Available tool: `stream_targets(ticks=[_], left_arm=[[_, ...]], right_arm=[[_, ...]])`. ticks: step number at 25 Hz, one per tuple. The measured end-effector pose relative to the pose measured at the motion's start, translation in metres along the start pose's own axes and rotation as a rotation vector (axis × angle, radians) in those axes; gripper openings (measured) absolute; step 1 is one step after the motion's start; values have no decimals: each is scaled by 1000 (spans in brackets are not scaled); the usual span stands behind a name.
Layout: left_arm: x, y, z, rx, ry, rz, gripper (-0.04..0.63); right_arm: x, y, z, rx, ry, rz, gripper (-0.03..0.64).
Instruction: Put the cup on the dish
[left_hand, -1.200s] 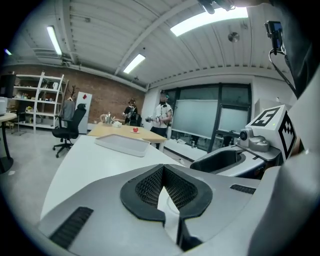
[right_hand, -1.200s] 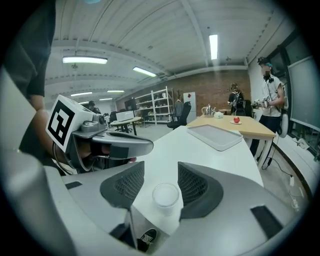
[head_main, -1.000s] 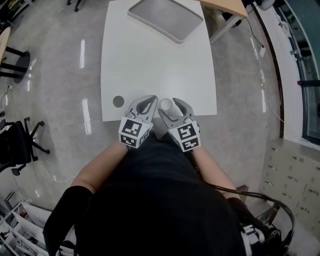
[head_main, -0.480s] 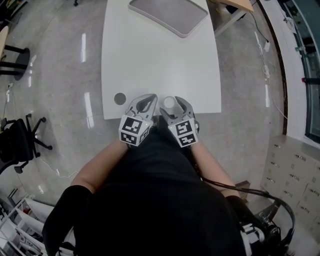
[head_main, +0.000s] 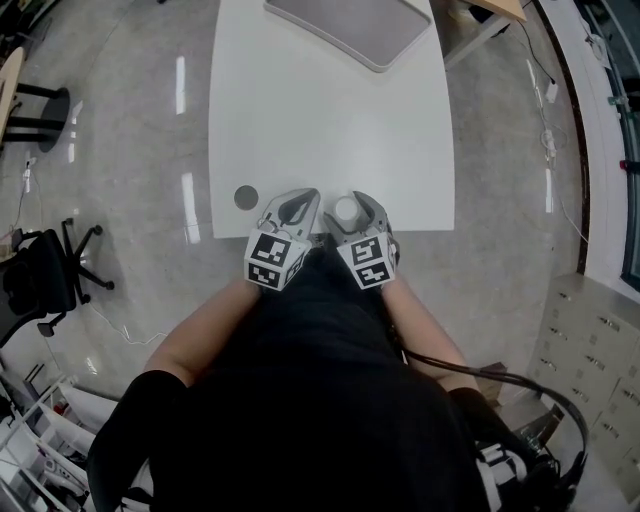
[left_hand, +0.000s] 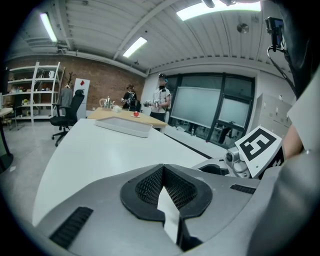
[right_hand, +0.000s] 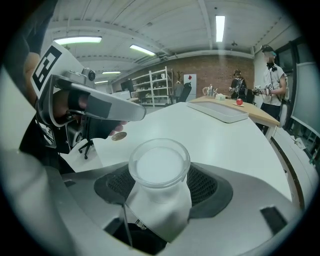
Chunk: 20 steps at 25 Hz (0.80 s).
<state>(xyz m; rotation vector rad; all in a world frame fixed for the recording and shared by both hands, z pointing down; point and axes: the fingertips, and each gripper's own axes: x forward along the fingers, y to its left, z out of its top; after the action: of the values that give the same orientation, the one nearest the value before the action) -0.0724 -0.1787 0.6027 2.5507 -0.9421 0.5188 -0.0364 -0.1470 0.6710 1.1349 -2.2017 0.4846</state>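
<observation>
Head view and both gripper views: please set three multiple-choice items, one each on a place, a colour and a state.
1. Where does the cup stand on the table?
A. At its far end
B. At its near edge, between the right hand-held gripper's jaws
C. At its middle

2. What colour is the tray?
A. Red
B. Green
C. Grey

3. How do the left hand-held gripper's jaws stand?
A. Closed together, nothing between
B. Wide apart
C. Clamped on the cup

Answers:
1 B: the head view shows the cup at the near edge. The right jaws have just been opening, with the cup between them.
2 C: it lies grey at the far end.
3 A: the left gripper view shows the tips meeting.
</observation>
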Motion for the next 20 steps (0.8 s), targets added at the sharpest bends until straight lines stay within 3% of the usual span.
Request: stream_targets(ticks=[7, 20], left_arm=[[16, 9, -8, -5, 34, 16, 8], [29, 26, -8, -24, 41, 50, 8]], right_arm=[[13, -7, -2, 8, 2, 10, 264], [24, -5, 4, -85, -5, 39, 256]])
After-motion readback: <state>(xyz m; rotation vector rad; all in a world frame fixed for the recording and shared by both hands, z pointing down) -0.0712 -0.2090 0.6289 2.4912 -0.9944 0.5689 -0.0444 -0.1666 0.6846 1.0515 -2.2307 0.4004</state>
